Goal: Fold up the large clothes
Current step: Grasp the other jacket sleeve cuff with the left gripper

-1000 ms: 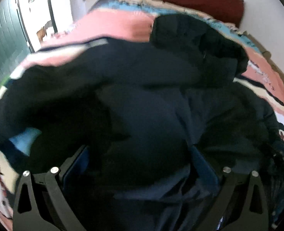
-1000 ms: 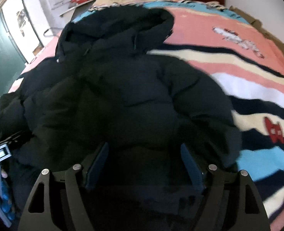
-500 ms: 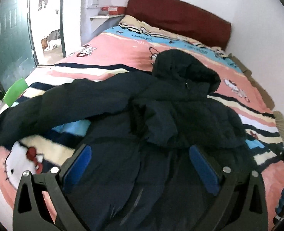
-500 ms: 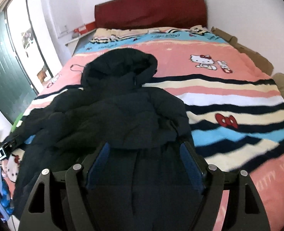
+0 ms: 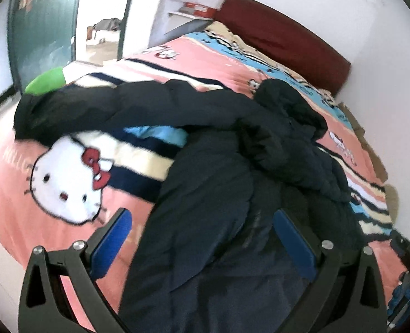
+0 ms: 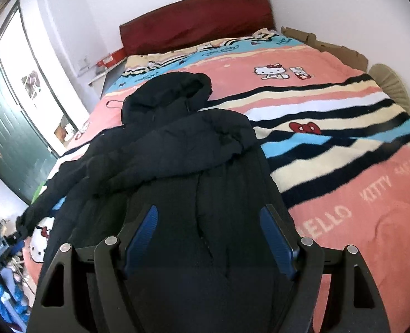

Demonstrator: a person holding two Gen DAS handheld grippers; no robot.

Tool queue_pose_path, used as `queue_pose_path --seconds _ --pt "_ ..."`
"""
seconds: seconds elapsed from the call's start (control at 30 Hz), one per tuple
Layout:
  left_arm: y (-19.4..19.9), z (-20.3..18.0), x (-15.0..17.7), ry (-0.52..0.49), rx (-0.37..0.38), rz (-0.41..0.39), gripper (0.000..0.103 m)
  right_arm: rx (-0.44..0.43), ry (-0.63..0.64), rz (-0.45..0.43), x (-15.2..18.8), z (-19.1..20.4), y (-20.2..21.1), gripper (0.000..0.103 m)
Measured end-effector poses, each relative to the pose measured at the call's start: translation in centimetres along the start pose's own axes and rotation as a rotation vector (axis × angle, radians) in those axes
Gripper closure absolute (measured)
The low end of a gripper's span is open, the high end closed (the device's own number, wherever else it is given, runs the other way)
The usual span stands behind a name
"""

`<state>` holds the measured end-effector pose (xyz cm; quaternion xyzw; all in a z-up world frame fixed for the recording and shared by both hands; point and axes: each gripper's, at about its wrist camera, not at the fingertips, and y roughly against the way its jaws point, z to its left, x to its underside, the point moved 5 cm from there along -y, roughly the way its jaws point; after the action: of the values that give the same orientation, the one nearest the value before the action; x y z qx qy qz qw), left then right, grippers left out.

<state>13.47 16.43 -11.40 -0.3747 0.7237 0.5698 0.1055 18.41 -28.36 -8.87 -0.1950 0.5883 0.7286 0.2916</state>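
- Our left tool (image 5: 202,238) hangs released over the coat (image 5: 232,194), pads spread wide with only the dark body panel seen between them, nothing pinched.
- Our right tool (image 6: 209,236) is likewise released, jaws apart above the coat's lower front, near the foot edge of the bed (image 6: 357,194).
- The coat lies lengthwise on the door side of the bed, hood (image 6: 169,97) toward the headboard (image 6: 196,19); its near part runs under both tools, so we cannot see the hem.
- One sleeve (image 6: 194,144) is already laid across the chest; the other sleeve (image 5: 107,105) stretches out toward the door-side edge of the bed, its cuff close to the corner.
- We judge the next step is that loose sleeve: pinch it near the cuff, lift only enough to clear the puffy body, and lay it across the chest, smoothing as we go.
- The padding is thick and springy, so we should grip a full fold of fabric or it may slip out.
- The wall side of the bed is bare blanket, good room for swinging; the door side gives little margin past the cuff.
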Motion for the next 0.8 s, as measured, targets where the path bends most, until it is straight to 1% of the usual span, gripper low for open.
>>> queue_pose_path --seconds 0.2,0.27,0.3,0.37,0.53,0.6,0.8 --pt "0.9 4.3 1.4 0.091 -0.015 -0.025 0.000 0.016 -0.013 0.010 1.8 -0.9 0.8 0.027" --pt "1.3 5.5 1.6 0.122 -0.005 -0.043 0.000 0.021 -0.015 0.016 2.5 -1.0 1.0 0.027" --pt "1.8 6.4 1.9 0.145 0.000 -0.066 0.000 0.025 -0.015 0.019 2.8 -1.1 1.1 0.027" --pt "2.4 7.7 2.2 0.165 -0.006 -0.094 0.000 0.030 -0.014 0.022 3.2 -1.3 1.2 0.027" --pt "3.0 11.6 2.7 0.223 -0.012 -0.115 0.000 0.035 -0.026 0.021 3.9 -1.8 1.4 0.026" --pt "3.2 13.8 2.7 0.272 -0.007 -0.117 0.000 0.039 -0.024 0.025 4.1 -1.9 1.3 0.026" --pt "3.3 19.5 1.7 0.437 0.048 -0.140 0.000 0.038 -0.023 0.038 4.7 -2.0 0.8 0.026"
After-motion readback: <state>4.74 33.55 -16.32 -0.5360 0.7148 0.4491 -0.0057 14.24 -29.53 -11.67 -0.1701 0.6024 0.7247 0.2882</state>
